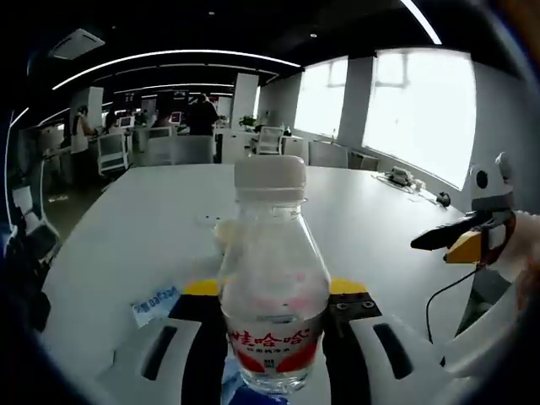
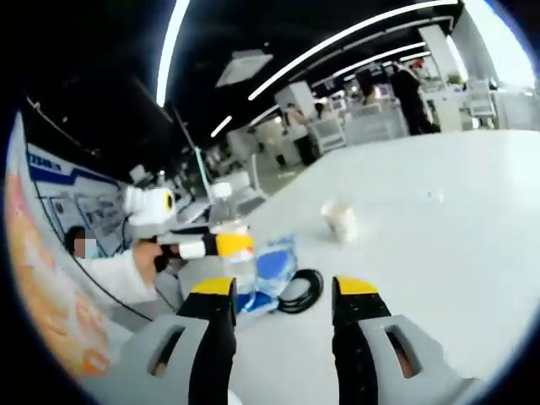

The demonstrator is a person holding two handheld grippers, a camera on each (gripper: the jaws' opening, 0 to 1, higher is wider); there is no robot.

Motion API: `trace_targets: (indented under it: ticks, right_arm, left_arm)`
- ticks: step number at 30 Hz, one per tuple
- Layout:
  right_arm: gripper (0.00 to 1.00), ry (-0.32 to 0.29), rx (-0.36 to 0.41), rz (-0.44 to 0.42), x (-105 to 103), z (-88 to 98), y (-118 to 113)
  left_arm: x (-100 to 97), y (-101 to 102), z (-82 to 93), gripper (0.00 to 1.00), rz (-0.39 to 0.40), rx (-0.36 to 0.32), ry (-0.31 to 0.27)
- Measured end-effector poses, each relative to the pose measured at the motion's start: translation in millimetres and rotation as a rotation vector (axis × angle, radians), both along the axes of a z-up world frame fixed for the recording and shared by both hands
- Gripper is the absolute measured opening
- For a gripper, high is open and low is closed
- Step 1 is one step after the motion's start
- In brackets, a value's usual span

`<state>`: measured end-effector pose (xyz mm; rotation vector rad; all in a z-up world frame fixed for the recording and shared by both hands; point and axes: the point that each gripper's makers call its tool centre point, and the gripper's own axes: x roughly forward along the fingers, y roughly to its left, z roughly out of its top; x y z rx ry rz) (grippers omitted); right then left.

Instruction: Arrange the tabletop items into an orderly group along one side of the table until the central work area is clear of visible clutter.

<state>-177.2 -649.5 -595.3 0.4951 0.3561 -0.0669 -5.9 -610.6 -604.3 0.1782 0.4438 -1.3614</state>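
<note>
The water bottle (image 1: 272, 291) carries a red label reading 娃哈哈.

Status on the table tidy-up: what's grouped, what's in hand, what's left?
Done: nothing looks grouped yet. In hand: the left hand-held gripper is shut on the water bottle. The right hand-held gripper is open. Left: a small cup sits mid-table; a blue packet and a black cable coil lie near the edge.

Bottle (image 1: 272, 287) base cut off below
</note>
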Motion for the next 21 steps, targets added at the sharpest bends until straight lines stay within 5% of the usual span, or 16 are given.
trace_targets:
  ticks: [4,7,13,21]
  right_arm:
    - [0.42,0.027,0.052,-0.068,-26,-17.0,1]
    - [0.42,0.049,0.055,-0.102,-39,-23.5,1]
    - [0.41,0.05,0.076,-0.171,-53,-27.3,-6]
    - [0.41,0.059,0.099,-0.238,-68,-31.2,-4]
  left_arm:
    - [30.8,-14,1.7,0.43,0.034,-0.001,-0.027]
    - [52.0,-24,5.6,0.43,0.084,-0.025,0.004]
    - [79.5,-45,11.8,0.43,0.097,-0.032,-0.037]
    - [117.9,-68,5.1,0.42,0.136,-0.024,-0.008]
